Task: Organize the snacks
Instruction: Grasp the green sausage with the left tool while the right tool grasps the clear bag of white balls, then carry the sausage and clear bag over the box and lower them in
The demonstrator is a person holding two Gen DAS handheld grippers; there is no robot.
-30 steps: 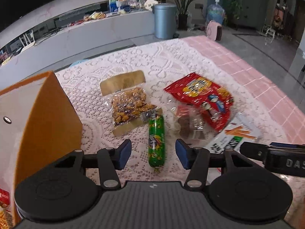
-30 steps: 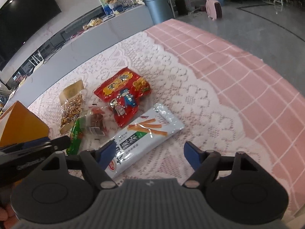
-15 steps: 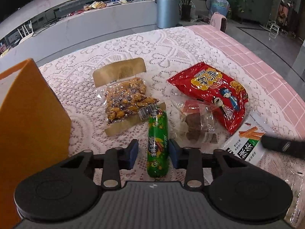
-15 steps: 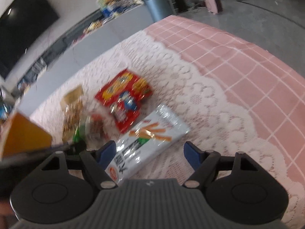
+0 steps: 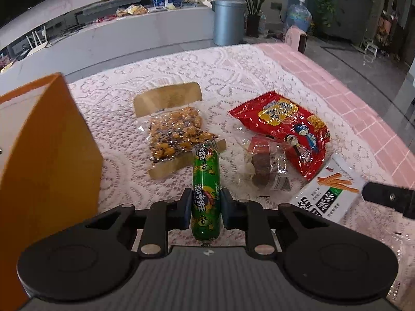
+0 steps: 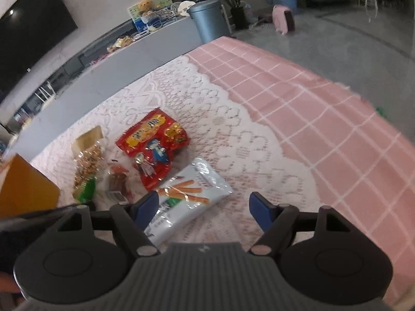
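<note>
- The green sausage stick (image 5: 205, 191) lies on the lace cloth (image 5: 181, 70), lengthwise toward the camera, its far tip just beside the clear bag of nuts (image 5: 176, 136).
- The left gripper (image 5: 205, 208) has both blue pads pressed against the stick's near half, one on each side; it is closed on it.
- The stick looks light, round and firm under a glossy skin, so it probably slips or swings if pinched near an end. The present hold, a little short of the middle, seems sound enough.
- A small clear pack of brown sweets (image 5: 268, 167) sits near its right side, and the red snack bag (image 5: 285, 127) lies beyond that, partly under the pack.
- The white packet of orange sticks (image 6: 186, 199) lies flat and limp, best taken by an edge.
- The right gripper (image 6: 204, 206) hangs with its jaws wide and nothing between the pads, its left pad above that packet.
- The orange box (image 5: 44, 155) stands at the left, likely where the snacks go.
</note>
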